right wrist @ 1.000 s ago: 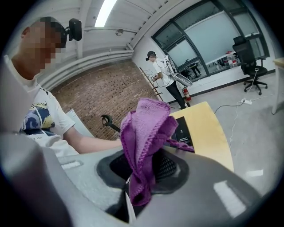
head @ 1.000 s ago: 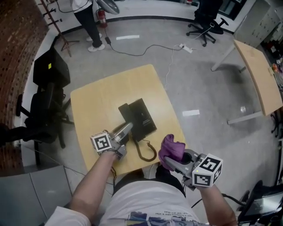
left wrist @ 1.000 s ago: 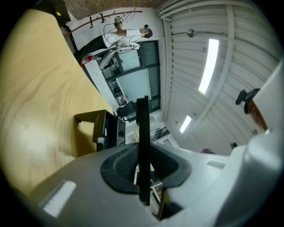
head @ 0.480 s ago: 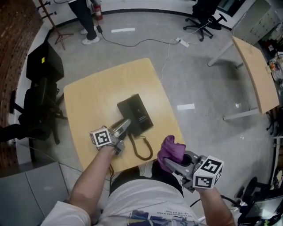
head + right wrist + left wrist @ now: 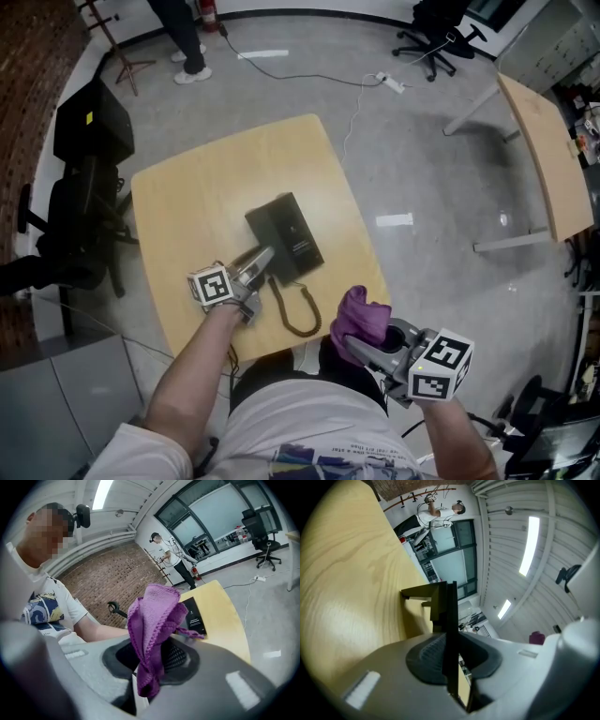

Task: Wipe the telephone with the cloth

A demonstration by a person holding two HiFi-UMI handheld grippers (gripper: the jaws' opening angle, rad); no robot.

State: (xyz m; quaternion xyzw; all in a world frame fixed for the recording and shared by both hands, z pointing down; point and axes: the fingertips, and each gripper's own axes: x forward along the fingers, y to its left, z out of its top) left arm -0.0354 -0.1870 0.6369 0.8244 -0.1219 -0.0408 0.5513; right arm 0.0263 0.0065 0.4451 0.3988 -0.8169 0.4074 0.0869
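A black telephone (image 5: 289,236) lies on the light wooden table (image 5: 206,187), its coiled cord (image 5: 295,314) trailing toward the front edge. My left gripper (image 5: 262,258) reaches in from the front left. It is shut on the near end of the black handset (image 5: 449,620), which runs edge-on between its pads. My right gripper (image 5: 361,342) hovers off the table's front right corner, shut on a bunched purple cloth (image 5: 359,319). In the right gripper view the cloth (image 5: 154,620) stands up out of the jaws and hides part of the telephone (image 5: 194,613) beyond it.
A black office chair (image 5: 80,187) stands left of the table. A second wooden table (image 5: 544,159) is at the right. A power strip (image 5: 389,82) and cable lie on the floor beyond, near another chair (image 5: 441,33). A person's legs (image 5: 183,37) show at the top.
The head view has shifted a little, so the table sits slightly higher and further left in the picture. Both grippers keep their grips and their places relative to the telephone.
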